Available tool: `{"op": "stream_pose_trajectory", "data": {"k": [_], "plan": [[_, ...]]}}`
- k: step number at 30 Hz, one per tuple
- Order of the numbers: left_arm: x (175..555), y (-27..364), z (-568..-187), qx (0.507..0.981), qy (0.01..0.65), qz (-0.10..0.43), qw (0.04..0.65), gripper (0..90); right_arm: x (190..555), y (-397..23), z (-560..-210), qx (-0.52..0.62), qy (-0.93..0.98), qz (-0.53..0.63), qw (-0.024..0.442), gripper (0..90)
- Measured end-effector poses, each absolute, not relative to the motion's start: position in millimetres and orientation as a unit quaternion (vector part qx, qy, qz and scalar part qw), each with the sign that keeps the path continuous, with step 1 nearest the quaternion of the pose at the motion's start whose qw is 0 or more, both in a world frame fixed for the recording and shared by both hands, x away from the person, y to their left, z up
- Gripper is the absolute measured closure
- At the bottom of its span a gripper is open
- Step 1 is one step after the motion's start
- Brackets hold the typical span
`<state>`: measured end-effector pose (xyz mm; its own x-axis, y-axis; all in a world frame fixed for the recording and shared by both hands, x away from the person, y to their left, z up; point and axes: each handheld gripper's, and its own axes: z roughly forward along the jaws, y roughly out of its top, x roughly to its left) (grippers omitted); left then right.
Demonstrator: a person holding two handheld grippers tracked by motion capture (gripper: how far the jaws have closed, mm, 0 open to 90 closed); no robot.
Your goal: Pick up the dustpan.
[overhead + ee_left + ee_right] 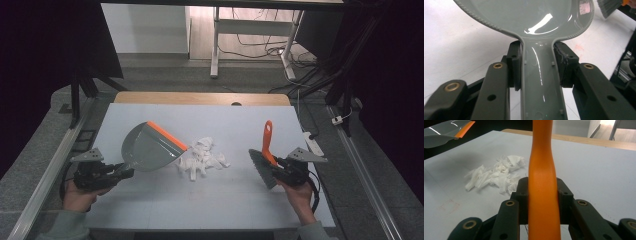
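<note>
Jaws of my left gripper (125,172) clamp the dustpan (150,148) handle, my right gripper's (277,167) the brush (265,160); I should lower the pan's lip flat beside the paper scraps (201,157).

one dustpan (150,147), one brush (265,157), one paper heap (201,157)
</note>
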<state>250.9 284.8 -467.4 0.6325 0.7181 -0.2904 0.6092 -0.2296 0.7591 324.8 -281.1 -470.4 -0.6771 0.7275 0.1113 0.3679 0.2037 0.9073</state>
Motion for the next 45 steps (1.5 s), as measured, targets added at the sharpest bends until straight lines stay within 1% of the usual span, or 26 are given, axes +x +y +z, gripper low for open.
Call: {"op": "stream_pose_trajectory", "data": {"k": [6, 9, 19, 24, 28, 34, 39, 45], "plan": [[243, 284, -464, 0.791, 0.412, 0.053, 0.450, 61.5, 325, -281, -470, 0.361, 0.756, 0.517, 0.174, 70.1], [238, 283, -465, 0.807, 0.400, 0.038, 0.432, 61.5, 325, -280, -471, 0.362, 0.757, 0.515, 0.173, 70.1], [231, 279, -472, 0.828, 0.379, 0.018, 0.414, 61.5, 326, -278, -472, 0.359, 0.759, 0.515, 0.172, 70.1], [230, 276, -478, 0.839, 0.373, 0.010, 0.396, 61.4, 326, -277, -472, 0.358, 0.760, 0.515, 0.172, 70.1], [232, 272, -485, 0.859, 0.353, 0.002, 0.372, 61.4, 326, -277, -472, 0.359, 0.759, 0.515, 0.170, 70.1], [229, 270, -487, 0.862, 0.349, -0.003, 0.367, 61.4, 327, -274, -472, 0.356, 0.760, 0.516, 0.170, 70.1], [228, 270, -490, 0.872, 0.347, -0.006, 0.346, 61.4, 328, -274, -472, 0.358, 0.758, 0.518, 0.169, 70.1], [230, 273, -494, 0.874, 0.353, -0.011, 0.335, 61.3, 329, -271, -471, 0.358, 0.758, 0.520, 0.167, 70.1]]}}
